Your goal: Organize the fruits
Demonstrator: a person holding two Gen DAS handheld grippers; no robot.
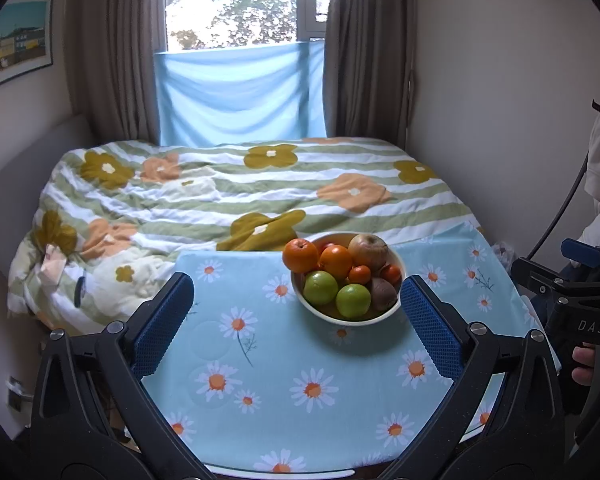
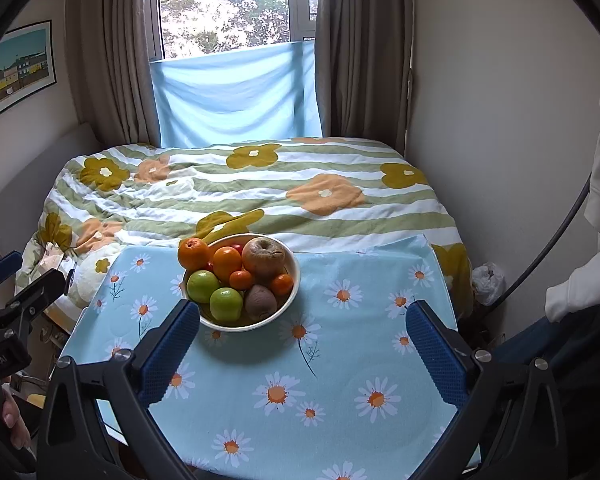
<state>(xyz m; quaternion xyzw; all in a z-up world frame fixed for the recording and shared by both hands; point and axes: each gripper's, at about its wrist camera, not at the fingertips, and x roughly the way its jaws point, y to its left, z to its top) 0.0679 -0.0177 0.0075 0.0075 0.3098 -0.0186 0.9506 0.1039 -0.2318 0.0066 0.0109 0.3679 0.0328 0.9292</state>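
Fruit-filled bowl (image 1: 396, 260) on the daisy tablecloth (image 1: 260, 360): ahead-right of the left gripper (image 1: 296, 320), ahead-left of the right gripper (image 2: 302, 336), neither clearly nearer; both jaws apart, empty.

Left tongs (image 1: 296, 320) and right tongs (image 2: 304, 344) both gape wide, holding nothing.

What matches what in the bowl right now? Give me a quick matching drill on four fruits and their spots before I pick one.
Things:
1. large orange
2. brownish apple
3. kiwi
4. green apples

Places in the white bowl, right wrist view:
A. front left
B. back left, over the rim
C. front, right of centre
D. back right, on top

Pairs: 1-B, 2-D, 3-C, 4-A
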